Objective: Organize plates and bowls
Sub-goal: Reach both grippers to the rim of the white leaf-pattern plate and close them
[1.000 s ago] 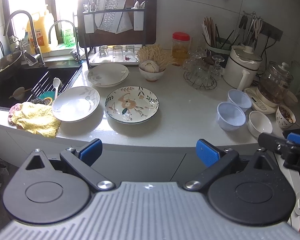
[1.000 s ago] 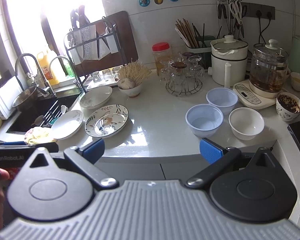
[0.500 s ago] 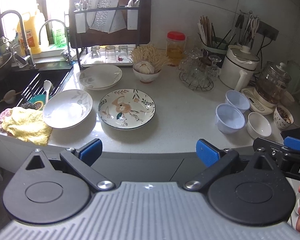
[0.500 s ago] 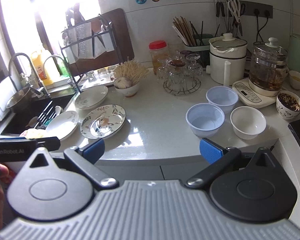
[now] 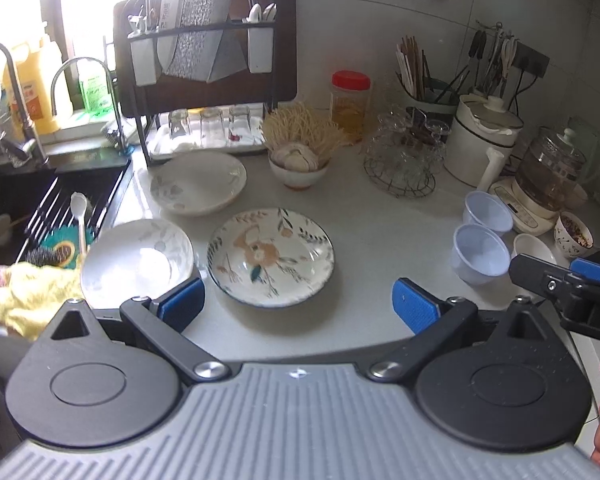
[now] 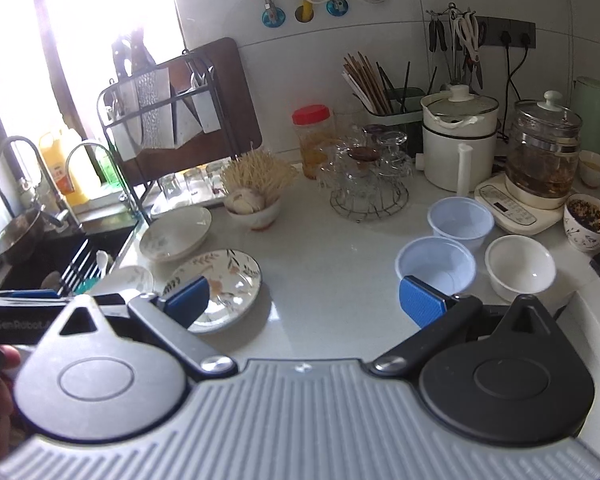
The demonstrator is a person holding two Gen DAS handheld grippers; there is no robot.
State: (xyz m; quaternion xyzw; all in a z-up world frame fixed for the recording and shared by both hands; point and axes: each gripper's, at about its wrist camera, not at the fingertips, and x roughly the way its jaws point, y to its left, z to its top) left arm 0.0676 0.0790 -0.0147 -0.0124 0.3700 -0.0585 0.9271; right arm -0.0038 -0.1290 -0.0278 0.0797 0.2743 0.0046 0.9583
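Observation:
A flowered plate (image 5: 271,255) lies on the white counter, with a plain white plate (image 5: 137,261) to its left and a deeper white plate (image 5: 198,182) behind. Two pale blue bowls (image 5: 480,253) (image 5: 487,212) and a small white bowl (image 5: 534,247) stand at the right. My left gripper (image 5: 298,306) is open and empty, just in front of the flowered plate. In the right wrist view my right gripper (image 6: 304,298) is open and empty, between the flowered plate (image 6: 220,284) and the near blue bowl (image 6: 436,266); the white bowl (image 6: 520,266) is right of it.
A sink (image 5: 40,204) with a spoon and a yellow cloth (image 5: 32,292) lies at the left. A dish rack (image 5: 204,80), a bowl of garlic (image 5: 298,166), a glass stand (image 5: 404,164), a white pot (image 5: 484,140), a glass kettle (image 5: 548,176) and a patterned cup (image 5: 572,234) line the back.
Both grippers have moved forward over the counter edge toward the dishes; the left one has come close to the flowered plate. Both stay open.

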